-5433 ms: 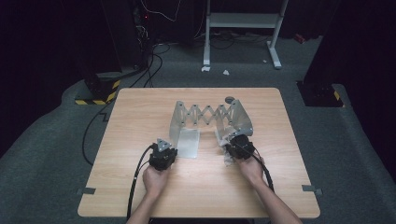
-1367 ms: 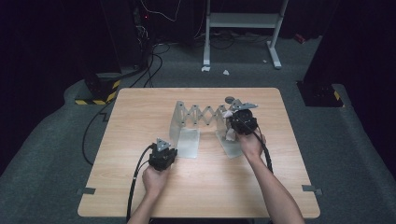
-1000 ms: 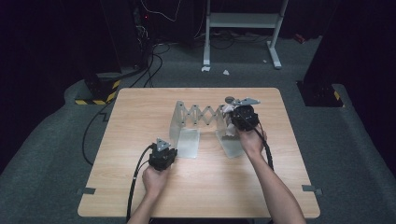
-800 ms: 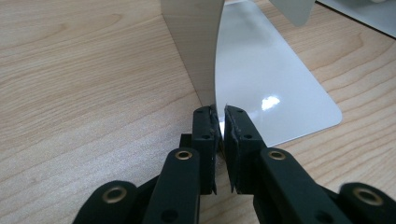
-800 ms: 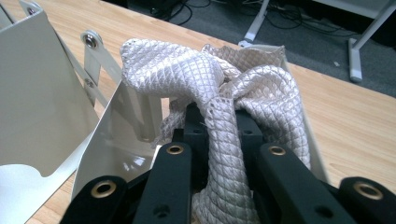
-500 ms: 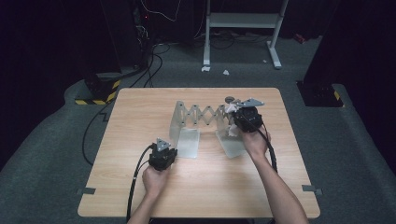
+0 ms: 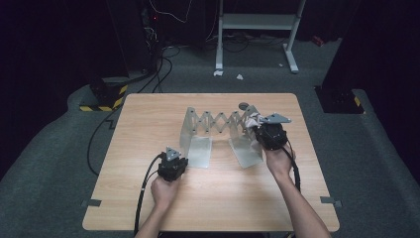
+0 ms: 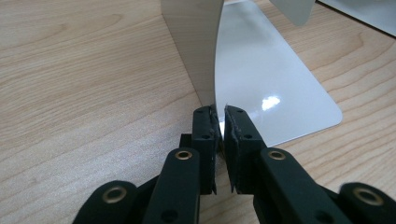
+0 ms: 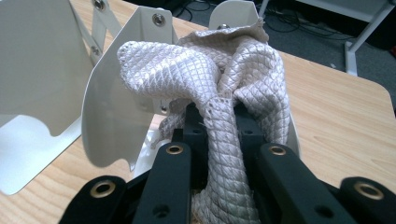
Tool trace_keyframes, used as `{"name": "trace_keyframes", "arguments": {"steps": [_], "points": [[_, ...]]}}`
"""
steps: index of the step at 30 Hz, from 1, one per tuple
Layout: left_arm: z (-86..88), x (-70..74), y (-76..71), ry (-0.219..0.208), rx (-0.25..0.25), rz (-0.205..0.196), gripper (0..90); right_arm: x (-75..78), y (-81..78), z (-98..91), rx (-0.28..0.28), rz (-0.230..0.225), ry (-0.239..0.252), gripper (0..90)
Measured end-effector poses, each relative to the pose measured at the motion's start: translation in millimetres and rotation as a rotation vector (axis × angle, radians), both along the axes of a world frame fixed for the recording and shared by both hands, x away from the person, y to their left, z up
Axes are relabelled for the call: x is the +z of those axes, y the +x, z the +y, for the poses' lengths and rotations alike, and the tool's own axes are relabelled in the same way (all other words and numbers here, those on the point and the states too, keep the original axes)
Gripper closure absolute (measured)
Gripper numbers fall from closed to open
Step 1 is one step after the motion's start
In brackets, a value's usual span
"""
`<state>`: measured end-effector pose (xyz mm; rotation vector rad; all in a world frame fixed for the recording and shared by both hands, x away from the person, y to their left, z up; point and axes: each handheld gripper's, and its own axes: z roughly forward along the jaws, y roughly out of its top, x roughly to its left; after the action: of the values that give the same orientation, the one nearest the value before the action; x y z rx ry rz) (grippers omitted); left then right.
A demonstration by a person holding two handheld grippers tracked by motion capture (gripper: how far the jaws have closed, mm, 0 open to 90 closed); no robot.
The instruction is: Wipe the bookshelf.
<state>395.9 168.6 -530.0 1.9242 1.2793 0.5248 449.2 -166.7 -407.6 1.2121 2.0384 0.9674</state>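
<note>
A silver metal rack with a scissor-link middle stands across the wooden table. My left gripper is shut on the near edge of its left upright plate, just where that plate bends into the flat foot. My right gripper is shut on a bunched whitish quilted cloth, whose top rests against the upper part of the rack's right end plate. The cloth hides the right jaws' tips.
A small dark round thing lies on the table just behind the rack. Black cables trail from both grippers toward the front edge. Off the table stand a white frame at the back and a yellow-black striped block at the left.
My right gripper with the cloth has slid a little to the right and toward the person along the rack's right end. The left gripper and the rack have stayed put.
</note>
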Motion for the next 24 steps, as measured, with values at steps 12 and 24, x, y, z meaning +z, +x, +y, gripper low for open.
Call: {"name": "trace_keyframes", "arguments": {"steps": [12, 24], "points": [[-0.1, -0.1, 0.0, -0.001, 0.0, 0.0, 82.3, -5.7, -16.2, -9.2, 0.006, -0.006, 0.015, 80.1], [-0.1, 0.0, 0.0, -0.001, 0.001, 0.0, 82.3, -26.6, -23.1, -11.9, 0.004, 0.023, -0.002, 80.0]]}}
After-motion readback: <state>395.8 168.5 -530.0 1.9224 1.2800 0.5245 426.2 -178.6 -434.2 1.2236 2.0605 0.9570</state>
